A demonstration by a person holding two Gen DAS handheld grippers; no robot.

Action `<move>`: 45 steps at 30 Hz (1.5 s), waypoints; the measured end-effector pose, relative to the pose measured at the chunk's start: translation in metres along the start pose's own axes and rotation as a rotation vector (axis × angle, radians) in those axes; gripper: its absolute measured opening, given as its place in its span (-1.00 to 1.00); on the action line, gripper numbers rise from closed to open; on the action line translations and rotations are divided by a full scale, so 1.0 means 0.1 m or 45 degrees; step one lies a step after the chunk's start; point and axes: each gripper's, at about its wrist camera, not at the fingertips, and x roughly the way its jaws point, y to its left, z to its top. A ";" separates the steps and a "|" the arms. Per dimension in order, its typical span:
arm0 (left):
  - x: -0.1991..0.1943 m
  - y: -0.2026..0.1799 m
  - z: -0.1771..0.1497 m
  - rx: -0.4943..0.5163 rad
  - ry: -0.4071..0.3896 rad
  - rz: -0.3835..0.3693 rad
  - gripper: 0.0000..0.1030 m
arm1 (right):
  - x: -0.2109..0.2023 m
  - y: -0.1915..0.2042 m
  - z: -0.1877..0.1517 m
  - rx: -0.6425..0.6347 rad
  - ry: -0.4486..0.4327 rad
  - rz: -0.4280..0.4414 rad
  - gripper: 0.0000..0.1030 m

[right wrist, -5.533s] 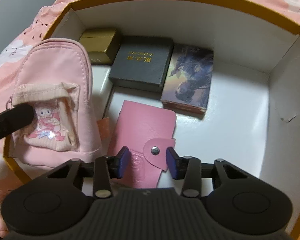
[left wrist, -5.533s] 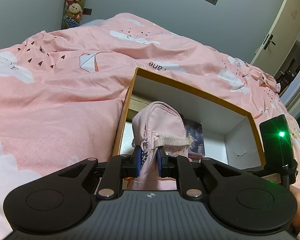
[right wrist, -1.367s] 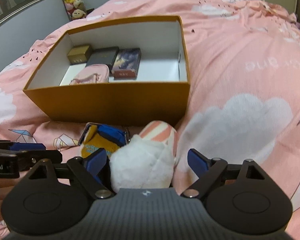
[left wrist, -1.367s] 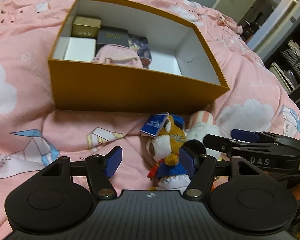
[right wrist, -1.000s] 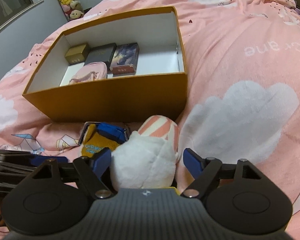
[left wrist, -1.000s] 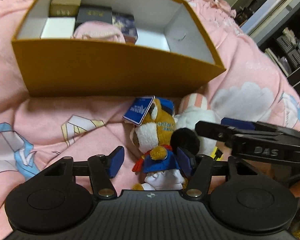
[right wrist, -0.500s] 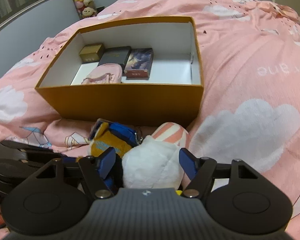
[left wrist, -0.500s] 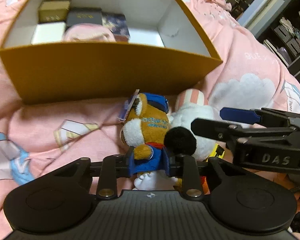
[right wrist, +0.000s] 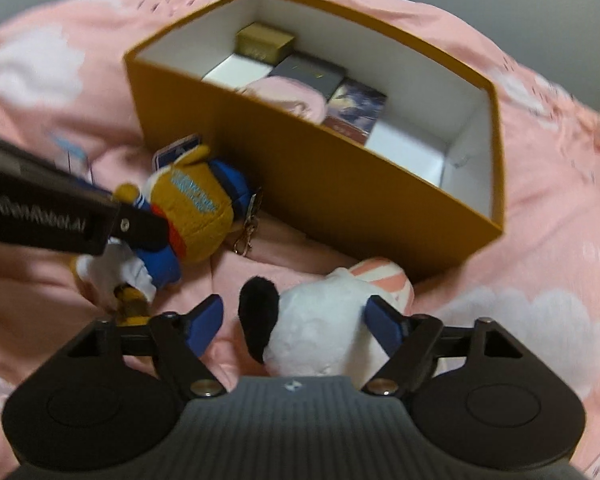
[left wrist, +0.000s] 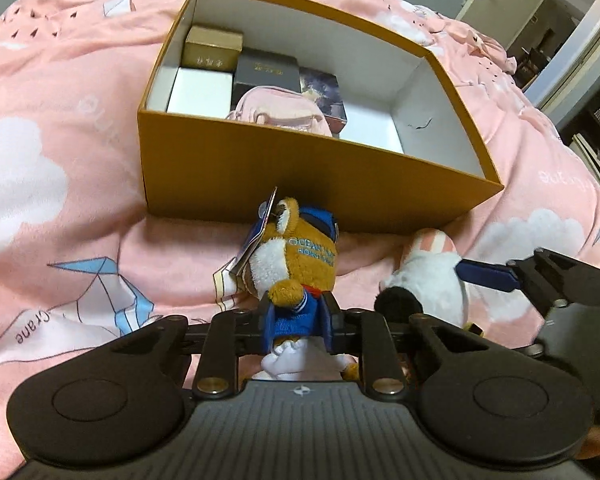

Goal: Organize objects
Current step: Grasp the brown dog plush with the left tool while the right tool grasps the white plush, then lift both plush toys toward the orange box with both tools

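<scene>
— So, from the left wrist view, how far along was the tidying?

— Partly done. Ahead of the left tongs [left wrist: 297, 322] the open mustard-yellow cardboard box [left wrist: 284, 176] already held a small gold carton [left wrist: 213, 50], a flat white carton [left wrist: 200, 92], a dark grey case [left wrist: 266, 74], a dark illustrated card box [left wrist: 327, 94] and a soft pink fabric pouch [left wrist: 280, 114]. The box's right half was bare. The left tongs were clenched on the blue-clothed body of the brown plush bear with a blue cap [left wrist: 296, 260], which was outside the box, just short of its near wall. Off to the right lay the white plush dog with a black ear [left wrist: 424, 280], on the pink cloud-print bedspread [left wrist: 60, 160].

— And against the frame half a second before?

— The grip was the same, but the bear sat higher and the box looked squarer on, so I judged the lift had begun.

— The right wrist view?

— The right tongs [right wrist: 298, 320] stood released, blue pads either side of the white dog [right wrist: 324, 332], apparently not pressing it. Left and ahead, the bear [right wrist: 196, 208] hung in the other tongs beside the box [right wrist: 340, 176]. Earlier the two toys lay touching; now they were apart. Both toys remained to be boxed.
</scene>
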 end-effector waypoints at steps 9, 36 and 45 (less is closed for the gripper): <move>0.05 0.04 0.00 -0.016 0.014 -0.015 -0.52 | 0.34 0.11 -0.03 -0.186 0.045 -0.302 0.51; -0.03 0.07 0.04 -0.069 0.045 -0.084 -0.50 | -0.35 -0.95 -0.15 0.518 -0.095 0.251 0.28; -0.49 -0.07 0.19 -0.066 -0.086 -0.167 -0.54 | -0.79 -1.08 0.03 0.476 -0.270 0.333 0.29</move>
